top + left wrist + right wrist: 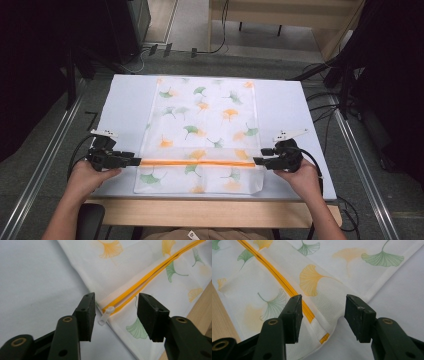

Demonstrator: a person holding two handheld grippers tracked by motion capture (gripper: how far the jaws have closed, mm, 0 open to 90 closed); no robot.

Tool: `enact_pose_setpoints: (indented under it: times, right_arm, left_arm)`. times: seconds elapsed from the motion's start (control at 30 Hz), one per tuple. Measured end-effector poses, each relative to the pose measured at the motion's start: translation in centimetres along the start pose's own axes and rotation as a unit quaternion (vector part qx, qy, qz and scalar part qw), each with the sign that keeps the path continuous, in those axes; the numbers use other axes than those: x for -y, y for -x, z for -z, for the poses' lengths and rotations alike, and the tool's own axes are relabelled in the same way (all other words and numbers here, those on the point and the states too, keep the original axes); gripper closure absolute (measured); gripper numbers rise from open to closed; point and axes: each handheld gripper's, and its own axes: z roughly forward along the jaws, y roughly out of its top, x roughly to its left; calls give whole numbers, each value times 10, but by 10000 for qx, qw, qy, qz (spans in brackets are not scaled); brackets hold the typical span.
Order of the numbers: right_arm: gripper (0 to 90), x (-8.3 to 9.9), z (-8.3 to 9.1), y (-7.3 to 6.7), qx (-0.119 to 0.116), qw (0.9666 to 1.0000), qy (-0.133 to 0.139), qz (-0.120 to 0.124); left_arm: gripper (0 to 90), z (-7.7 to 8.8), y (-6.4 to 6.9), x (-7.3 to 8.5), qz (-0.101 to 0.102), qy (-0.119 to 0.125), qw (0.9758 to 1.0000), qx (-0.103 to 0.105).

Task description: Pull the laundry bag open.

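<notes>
At the bag's [202, 132] zipper [197, 163] ends, both tools gape.

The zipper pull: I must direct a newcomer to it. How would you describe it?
On the white table lies a leaf-printed fabric bag crossed by an orange zipper. At the zipper's left end, before the left gripper, sits the zipper pull, a small white plastic tab.

The white desk [280, 100] is bright and evenly lit from above, with hardly any shadows on it. The room around it is very dark, most of all at 9 and 3 o'clock. The high view is a little soft and grainy. In both gripper views the cloth bag [150, 262] looks sharp in the middle and turns blurry toward 12 o'clock. No strong glare shows.
</notes>
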Motion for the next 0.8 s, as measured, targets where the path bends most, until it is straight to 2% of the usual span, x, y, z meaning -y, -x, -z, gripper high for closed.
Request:
enact_pose_setpoints:
  times: [0.23,0.3,0.33,0.43,0.5,0.53,0.63,0.8]
  right_arm:
    - [460,2,2,5,39,9999,93,-37]
    - [445,2,3,6,38,9999,111,-44]
    - [429,3,4,8,55,9999,120,-48]
    - [411,4,5,11,80,9998,164,-66]
    - [398,6,7,14,159,9996,217,-90]
    - [379,8,9,17,345,9988,339,-101]
    - [372,11,14,24,465,9975,475,-244]
    - [358,16,19,34,617,9958,581,-341]
  left_arm:
    - [405,-1,-3,0,25,117,9998,-141]
    - [402,0,-3,1,7,171,9996,-237]
    - [380,1,-4,1,-56,248,9991,-353]
    - [367,2,-5,1,-59,305,9985,-447]
    - [361,3,-8,1,-13,367,9980,-520]
    - [360,5,-10,1,39,400,9974,-597]
    - [353,6,-13,2,116,451,9965,-700]
    - [354,7,-18,3,151,471,9951,-851]
